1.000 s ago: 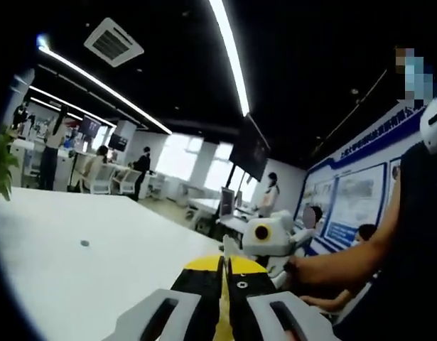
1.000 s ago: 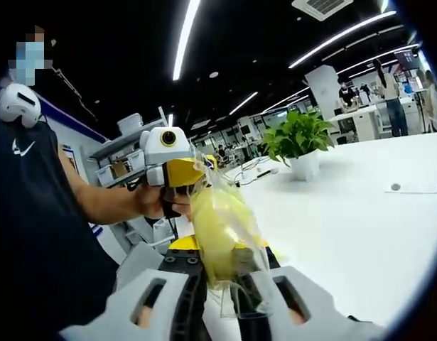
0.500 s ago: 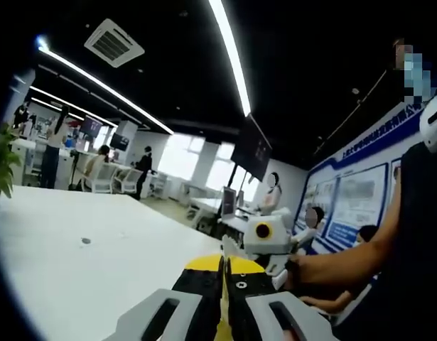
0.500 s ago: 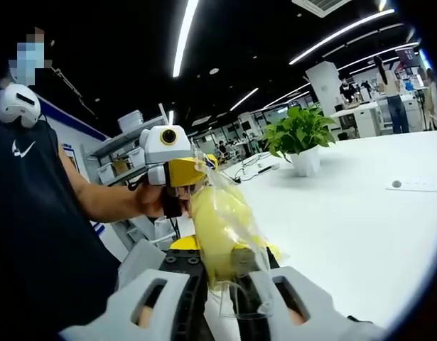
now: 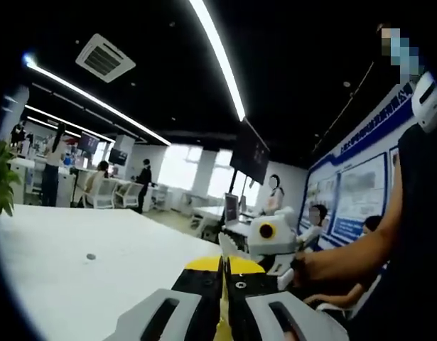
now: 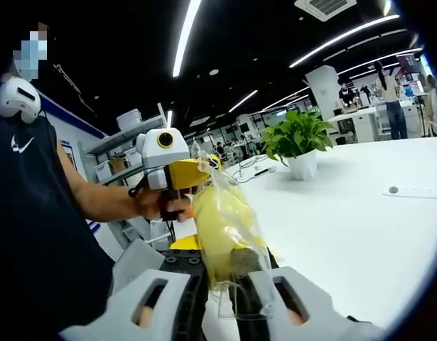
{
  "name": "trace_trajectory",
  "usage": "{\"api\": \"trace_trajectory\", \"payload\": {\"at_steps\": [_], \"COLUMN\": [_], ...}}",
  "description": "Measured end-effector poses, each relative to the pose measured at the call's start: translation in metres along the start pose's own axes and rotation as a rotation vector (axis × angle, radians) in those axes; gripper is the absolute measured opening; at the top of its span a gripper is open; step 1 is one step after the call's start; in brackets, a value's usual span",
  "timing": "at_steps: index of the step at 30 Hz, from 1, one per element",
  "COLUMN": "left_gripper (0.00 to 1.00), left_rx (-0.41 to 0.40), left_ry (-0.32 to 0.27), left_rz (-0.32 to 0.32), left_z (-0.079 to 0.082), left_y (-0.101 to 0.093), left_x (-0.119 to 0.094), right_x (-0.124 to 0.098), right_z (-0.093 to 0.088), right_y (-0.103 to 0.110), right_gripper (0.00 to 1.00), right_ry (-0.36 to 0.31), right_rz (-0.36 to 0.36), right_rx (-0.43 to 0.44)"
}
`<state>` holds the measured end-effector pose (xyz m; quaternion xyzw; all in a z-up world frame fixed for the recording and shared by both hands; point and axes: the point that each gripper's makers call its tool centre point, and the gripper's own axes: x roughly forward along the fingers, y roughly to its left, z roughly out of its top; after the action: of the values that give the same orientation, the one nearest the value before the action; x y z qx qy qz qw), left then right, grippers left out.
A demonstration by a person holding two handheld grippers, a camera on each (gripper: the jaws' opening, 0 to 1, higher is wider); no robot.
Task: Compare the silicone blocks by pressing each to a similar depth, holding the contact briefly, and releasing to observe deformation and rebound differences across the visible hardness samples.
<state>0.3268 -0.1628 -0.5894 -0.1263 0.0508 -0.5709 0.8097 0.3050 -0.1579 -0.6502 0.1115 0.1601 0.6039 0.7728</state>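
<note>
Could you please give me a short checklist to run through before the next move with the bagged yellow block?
1. Right gripper has hold of the clear bag: ok, its jaws close on the bag's lower end.
2. Yellow block is inside the bag: ok, it shows through the plastic.
3. Left gripper has hold of the bag's top: cannot tell; its yellow tip meets the plastic, but the contact is hidden.
4. Left gripper's jaws: ok, shut, seen pressed together in the left gripper view.
5. White table has room beneath: ok; the potted plant stands far off.
6. Other hardness samples at hand: cannot tell.
</note>
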Motion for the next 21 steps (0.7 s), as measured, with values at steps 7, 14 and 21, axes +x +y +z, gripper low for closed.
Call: {"api": "trace_trajectory", "payload": {"at_steps": [7,14,21], "left_gripper": [0.00,0.00,0.01], "left_rx": [0.034,0.092,0.038], "left_ry": [0.026,0.046,0.059], "left_rz": [0.040,0.041,0.045], "left_z": [-0.0024,-0.0013,-0.0032], "left_y": [0.0033,0.0053,0.0088], "left_x": [0.0016,0.0053,0.0047], "right_x": [0.0003,-0.0005,-0.0009], "right_z": [-0.0019,-0.0002,-0.0014], "right_y": [-0.0046,-0.0049,-0.0058], "right_gripper": [0.07,0.08,0.08], "right_ry": [-0.006,-0.006,-0.002], "right_rz": [-0.012,-0.014,-0.018], "right_rx": [0.040,0.018,0.017]}}
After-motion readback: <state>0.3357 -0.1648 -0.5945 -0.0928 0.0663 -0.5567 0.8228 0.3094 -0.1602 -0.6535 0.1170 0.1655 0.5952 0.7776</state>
